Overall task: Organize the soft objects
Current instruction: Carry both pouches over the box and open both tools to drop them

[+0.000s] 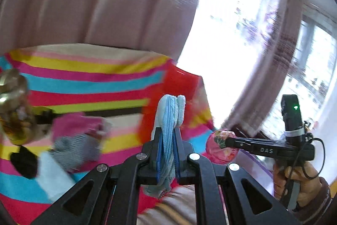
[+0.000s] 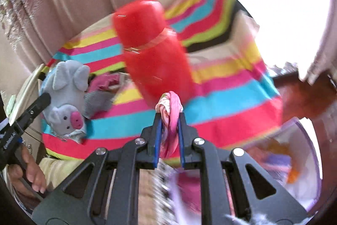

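My left gripper (image 1: pixel 168 138) is shut on a light-blue zipped plush (image 1: pixel 170 111), held above the striped tablecloth (image 1: pixel 84 81). In the right wrist view this plush shows as a grey pig with a pink snout (image 2: pixel 65 98), hanging at the left gripper (image 2: pixel 45 98). My right gripper (image 2: pixel 170 117) is shut on a bunched pink floral cloth (image 2: pixel 171 104). The left wrist view shows that cloth as a round pink bundle (image 1: pixel 219 149) at the right gripper's tip (image 1: pixel 226 141). Pink and grey soft pieces (image 2: pixel 101 88) lie on the table.
A red bottle (image 2: pixel 153 52) stands on the striped cloth just beyond my right gripper. A clear basin with a purple rim (image 2: pixel 313 136) holding soft items sits at the lower right. Pink curtains (image 1: pixel 105 3) hang behind, and a bright window (image 1: pixel 231 14) is to the right.
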Available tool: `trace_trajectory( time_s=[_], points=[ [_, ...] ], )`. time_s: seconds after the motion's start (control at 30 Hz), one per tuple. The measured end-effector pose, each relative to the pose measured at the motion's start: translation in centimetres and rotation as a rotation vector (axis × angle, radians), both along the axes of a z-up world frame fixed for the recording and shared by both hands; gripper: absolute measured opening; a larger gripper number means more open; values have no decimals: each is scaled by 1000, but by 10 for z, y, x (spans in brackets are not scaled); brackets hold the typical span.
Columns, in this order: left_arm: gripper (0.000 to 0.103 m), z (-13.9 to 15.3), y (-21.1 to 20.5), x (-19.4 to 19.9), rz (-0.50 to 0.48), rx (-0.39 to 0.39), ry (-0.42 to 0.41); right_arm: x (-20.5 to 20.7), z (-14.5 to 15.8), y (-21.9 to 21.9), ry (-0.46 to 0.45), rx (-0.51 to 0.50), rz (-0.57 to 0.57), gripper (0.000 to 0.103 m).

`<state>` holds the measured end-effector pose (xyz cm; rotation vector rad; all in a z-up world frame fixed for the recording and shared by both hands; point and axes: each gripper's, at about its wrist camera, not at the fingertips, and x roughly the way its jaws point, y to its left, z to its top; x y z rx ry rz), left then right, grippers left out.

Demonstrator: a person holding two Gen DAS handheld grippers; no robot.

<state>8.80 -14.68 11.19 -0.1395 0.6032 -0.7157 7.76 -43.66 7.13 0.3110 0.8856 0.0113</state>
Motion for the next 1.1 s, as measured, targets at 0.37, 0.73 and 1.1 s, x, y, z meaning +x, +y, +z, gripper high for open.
trace_trajectory(
  time_s=[0.37, 0.73, 1.1],
  points=[
    [10, -24, -102, -52, -305, -12, 194, -90, -36, -98, 120, 24, -195, 17],
    [10, -61, -186, -106, -610, 38, 462, -149, -40, -146, 153, 13, -294, 17],
    [28, -99, -201, -104, -636, 179, 641, -163, -56, -147, 216, 31, -267, 17]
  ],
)
